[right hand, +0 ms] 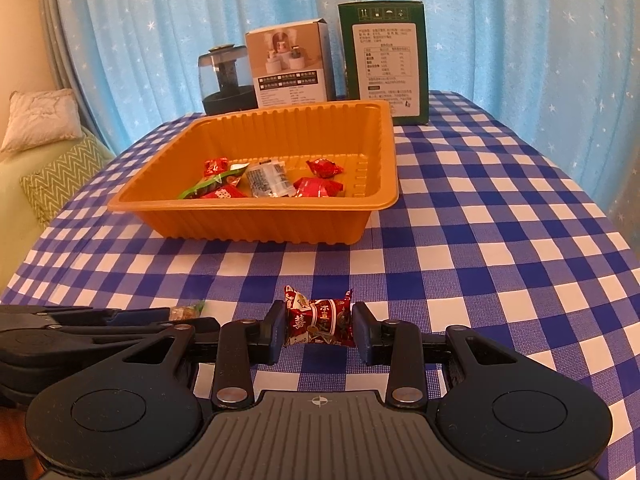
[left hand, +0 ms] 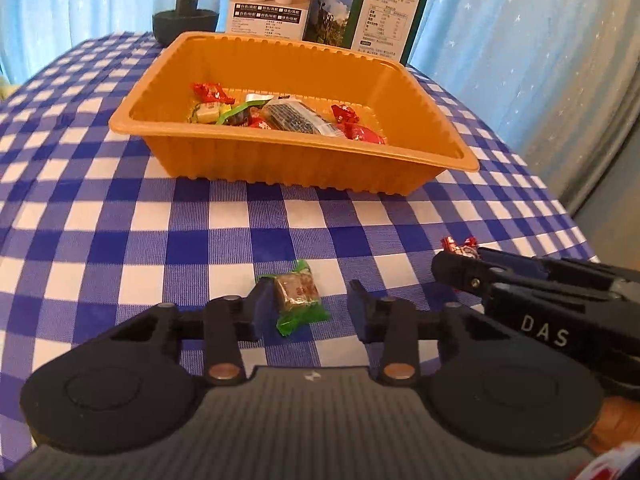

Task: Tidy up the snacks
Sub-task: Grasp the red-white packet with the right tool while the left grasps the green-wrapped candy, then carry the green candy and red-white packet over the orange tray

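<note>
Both tongs point down at a table under a blue-and-white checked cloth (left hand: 120, 240). At the left gripper (left hand: 310, 304), a small candy in a green crinkled wrapper (left hand: 301, 298) lies between the blue pads: the left pad touches it, the right pad stands apart with a gap, so the jaws are not clamped on it. Beside it on the right, the right gripper (right hand: 319, 326) is clenched on a red foil-wrapped candy (right hand: 320, 322), both pads pressing its sides, the twisted ends sticking out past the fingertips.

Straight ahead of both tongs, well beyond the fingertips, sits an orange ribbed plastic tray (right hand: 256, 224), rectangular and shallow. Inside it lie several red foil-wrapped sweets (right hand: 318, 188), a clear packet with a dark printed snack bar (right hand: 266, 180), a green-wrapped candy (right hand: 208, 186) and a pale yellowish one (left hand: 206, 114), all loosely heaped near the middle of the tray floor.

Behind the tray, farthest from the tongs, stand a dark rounded jar with a clear upper half (right hand: 228, 80), a pale cardboard box printed with a product photo (right hand: 290, 64), and a tall green carton with a white label (right hand: 384, 60). Light blue star-patterned curtains (right hand: 520, 40) hang at the back.
</note>
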### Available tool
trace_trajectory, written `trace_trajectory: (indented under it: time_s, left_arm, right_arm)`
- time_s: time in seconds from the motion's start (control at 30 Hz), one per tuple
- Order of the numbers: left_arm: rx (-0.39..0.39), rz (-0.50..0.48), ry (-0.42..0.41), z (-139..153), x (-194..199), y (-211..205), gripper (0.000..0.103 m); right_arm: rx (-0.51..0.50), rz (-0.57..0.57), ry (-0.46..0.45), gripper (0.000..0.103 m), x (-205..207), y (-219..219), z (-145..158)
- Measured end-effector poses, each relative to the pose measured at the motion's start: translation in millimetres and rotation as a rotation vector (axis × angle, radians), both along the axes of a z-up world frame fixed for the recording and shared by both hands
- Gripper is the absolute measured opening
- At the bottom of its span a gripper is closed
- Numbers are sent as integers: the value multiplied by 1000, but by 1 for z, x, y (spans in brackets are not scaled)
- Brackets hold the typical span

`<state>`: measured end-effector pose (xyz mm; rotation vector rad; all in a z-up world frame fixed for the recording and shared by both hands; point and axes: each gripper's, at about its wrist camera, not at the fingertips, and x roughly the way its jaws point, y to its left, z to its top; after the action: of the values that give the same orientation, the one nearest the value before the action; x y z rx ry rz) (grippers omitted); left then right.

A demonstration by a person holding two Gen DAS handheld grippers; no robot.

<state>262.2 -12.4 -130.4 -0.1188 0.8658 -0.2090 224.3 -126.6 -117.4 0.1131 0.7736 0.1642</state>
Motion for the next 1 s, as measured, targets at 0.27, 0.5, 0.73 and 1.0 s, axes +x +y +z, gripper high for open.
trace_trajectory:
  time_s: [0.27, 0.5, 0.73, 1.0]
  left_arm:
    - [73, -6, -29, -2, -2, -3, 20]
    - [82, 12, -41, 6, -8, 3, 20]
    - [81, 18, -77, 22, -13, 5, 20]
    - [52, 27, -109, 42, -17, 8, 20]
  right_arm:
    - [4, 6, -3, 36, 0, 4, 1]
    - [6, 18, -24, 36, -3, 6, 6]
    - [3, 28, -38, 36, -6, 5, 12]
    - [-5, 36, -70, 36, -12, 4, 26]
